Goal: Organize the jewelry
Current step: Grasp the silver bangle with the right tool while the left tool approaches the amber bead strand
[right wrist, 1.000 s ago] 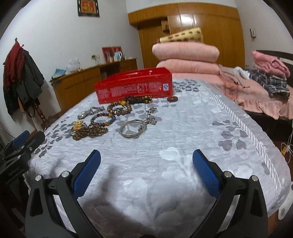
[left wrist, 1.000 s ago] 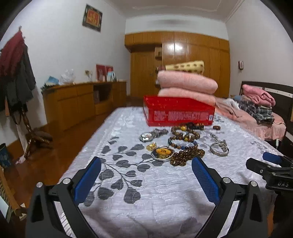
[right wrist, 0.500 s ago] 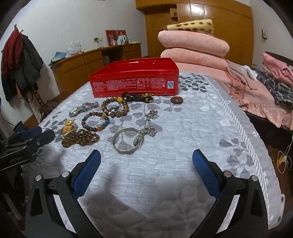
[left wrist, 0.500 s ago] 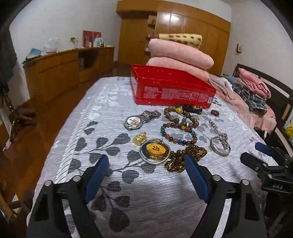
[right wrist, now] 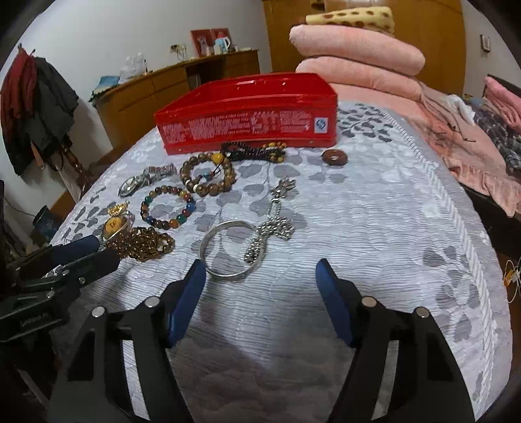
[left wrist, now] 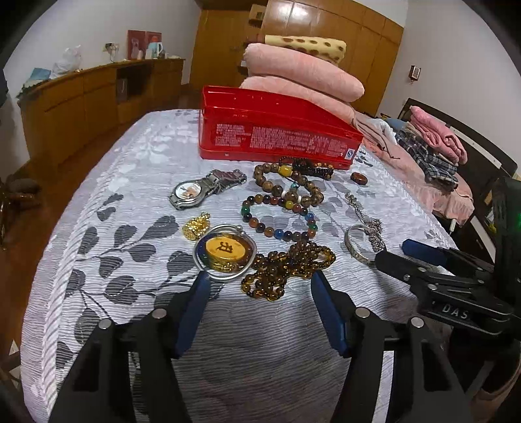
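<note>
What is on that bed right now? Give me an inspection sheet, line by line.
Surface: white bedspread with grey leaf print, wrinkled.
Job's things: red tin at the far side; in front of it a wristwatch, bead bracelets, gold charm, round gold pendant, amber bead strand, silver bangle, silver chain, brown ring.
Clutter: folded pink blankets behind the tin.
Grippers: left claw closing, nothing between its pads; right claw closing, likewise, near the bangle.
Cables: a wire at the bed's right edge.
Surroundings: wooden sideboard, wardrobe, hanging coats.
</note>
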